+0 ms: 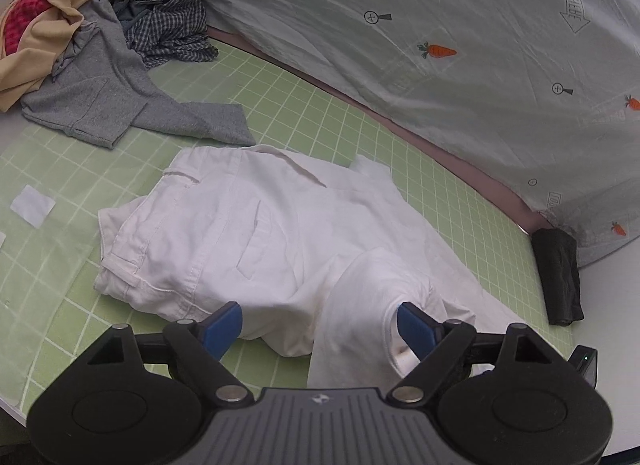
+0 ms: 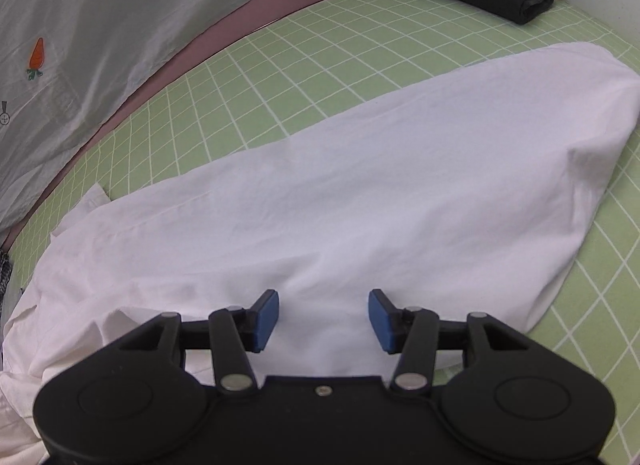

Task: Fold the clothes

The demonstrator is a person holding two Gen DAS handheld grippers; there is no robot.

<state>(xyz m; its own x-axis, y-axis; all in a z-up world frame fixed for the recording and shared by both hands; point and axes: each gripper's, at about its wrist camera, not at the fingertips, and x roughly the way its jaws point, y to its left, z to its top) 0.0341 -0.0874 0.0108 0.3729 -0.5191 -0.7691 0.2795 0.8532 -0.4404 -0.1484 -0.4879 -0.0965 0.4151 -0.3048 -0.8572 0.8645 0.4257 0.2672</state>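
My left claw (image 1: 318, 329) gapes wide above the white cotton trousers (image 1: 224, 237) lying mid-table on the green gridded mat (image 1: 304, 113); my right claw (image 2: 323, 319) hangs open over them, gripping nothing.

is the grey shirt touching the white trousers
Touching: the left wrist view shows the grey shirt sleeve tip meeting the white trousers at their top edge, no mat visible between.

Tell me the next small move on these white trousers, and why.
Probably lower the right tongs and pinch the white trousers leg just below them. Both tongs are open and hold nothing; the left tongs hover over a bunched leg end, and the fold looks unfinished.
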